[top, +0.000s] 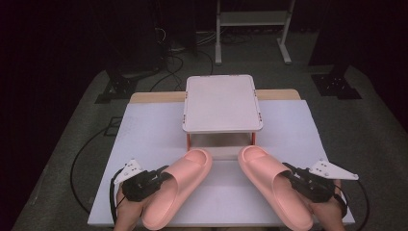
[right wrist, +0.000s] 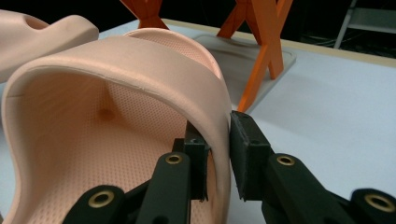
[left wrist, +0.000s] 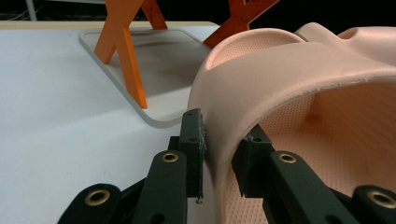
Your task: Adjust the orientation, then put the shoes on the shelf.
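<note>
— So, where do we stand with the two slippers?

— We have one in each hand. Our left gripper (top: 153, 180) pinches the strap of the left slipper (top: 180, 185), one jaw on the outside and one tucked inside the band. Our right gripper (top: 294, 179) does the same on the right slipper (top: 272, 185). Both slippers lie at the near edge of the table (top: 144, 130), toes pointing far and slightly inward, toward the little shelf (top: 221, 103).

— Why grab them by the strap and not the sole?

— We judge the strap is the only thin wall the jaws can close around; the sole is thick and wide. Pinching at the outer side of each band also keeps our hands apart and would let us lift both slippers at once.

— What are they like to hold?

— Soft pink foam, we think: smooth and rounded outside, with a fine dotted texture on the footbed and inside the strap, as the left gripper view shows. The band bends a little under the pads (left wrist: 194, 140).

— And the shelf?

— A flat pale top with rounded corners, standing on crossed orange legs (right wrist: 264, 51) over a grey base plate (left wrist: 159, 56), near the slippers' toes.
</note>
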